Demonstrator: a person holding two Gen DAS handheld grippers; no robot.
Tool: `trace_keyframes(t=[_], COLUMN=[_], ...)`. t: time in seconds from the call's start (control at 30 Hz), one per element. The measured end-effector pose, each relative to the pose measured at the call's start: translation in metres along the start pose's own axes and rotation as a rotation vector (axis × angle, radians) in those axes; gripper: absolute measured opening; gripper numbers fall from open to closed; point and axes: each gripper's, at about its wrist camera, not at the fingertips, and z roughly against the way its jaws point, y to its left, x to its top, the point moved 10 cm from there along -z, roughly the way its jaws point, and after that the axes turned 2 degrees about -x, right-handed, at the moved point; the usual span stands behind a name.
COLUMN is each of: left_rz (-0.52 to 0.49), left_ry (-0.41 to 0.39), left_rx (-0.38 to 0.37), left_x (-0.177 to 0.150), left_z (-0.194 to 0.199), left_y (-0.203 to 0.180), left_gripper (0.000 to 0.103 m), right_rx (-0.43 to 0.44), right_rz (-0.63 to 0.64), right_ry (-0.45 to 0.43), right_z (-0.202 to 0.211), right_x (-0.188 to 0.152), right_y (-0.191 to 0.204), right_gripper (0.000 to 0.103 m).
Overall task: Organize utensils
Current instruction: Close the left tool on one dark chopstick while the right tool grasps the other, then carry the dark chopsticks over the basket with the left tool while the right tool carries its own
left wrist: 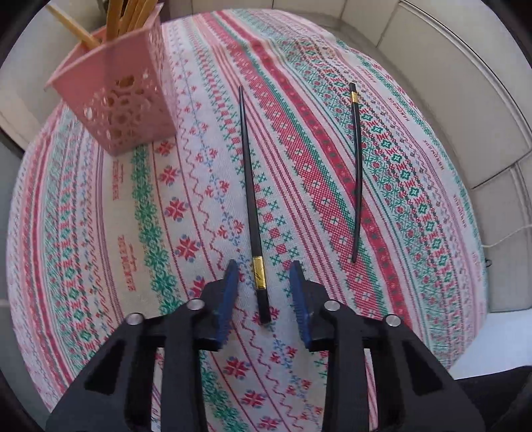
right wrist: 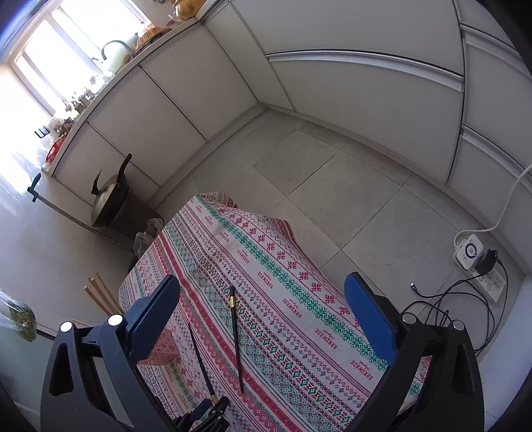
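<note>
**A:** While the left hand-held gripper [left wrist: 264, 270] sits low over the surface [left wrist: 99, 232], its blue fingers [left wrist: 232, 275] are spread to either side of the thick, gold-banded end of the near black chopstick [left wrist: 247, 172]. No contact on either pad that I can see; released, nothing held.

**B:** And the second one?

**A:** The far black chopstick [left wrist: 357, 172] lies on the cloth well apart to the right, roughly parallel, its gold band at the far end. The pink holder [left wrist: 116, 96] stands at the far left with the wooden chopsticks [left wrist: 119, 16] already upright in it.

**B:** Right side?

**A:** The right hand-held gripper [right wrist: 262, 299] is raised above the surface, jaws wide, empty. From its view both black sticks lie on the cloth, and the left tool is at the butt of the near one.

**B:** Step in hand?

**A:** Judgement: pre-grasp on the near chopstick, first of two remaining. The next move calls for closing squarely on the butt. The stick is thin and lies flat on fabric, so the pads must reach cloth level or it may roll out. Then lift, tip it upright and lower it into the holder.
</note>
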Motion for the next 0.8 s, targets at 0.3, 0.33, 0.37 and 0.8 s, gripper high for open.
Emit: trace_keyframes(t=[0.3, 0.33, 0.37, 0.8], left_rz=[-0.108, -0.119, -0.126, -0.139], left_ry=[-0.095, -0.133, -0.166, -0.491], left_rx=[-0.056, -0.063, -0.068, -0.044], left_x=[0.005, 0.009, 0.012, 0.04], left_z=[0.047, 0.063, 0.077, 0.206], left_y=[-0.009, -0.01, -0.01, 0.023], left_gripper=[0.006, 0.006, 0.006, 0.006], right_rx=[-0.011, -0.009, -0.007, -0.175], right_rz=[0.026, 0.036, 0.06, 0.229], right_ry=[0.16, 0.169, 0.183, 0.322], right_z=[-0.06, -0.068, -0.08, -0.213], right_x=[-0.032, -0.034, -0.037, -0.073], right_y=[0.016, 0.021, 0.029, 0.066], right_gripper=[0.096, 0.096, 0.096, 0.077])
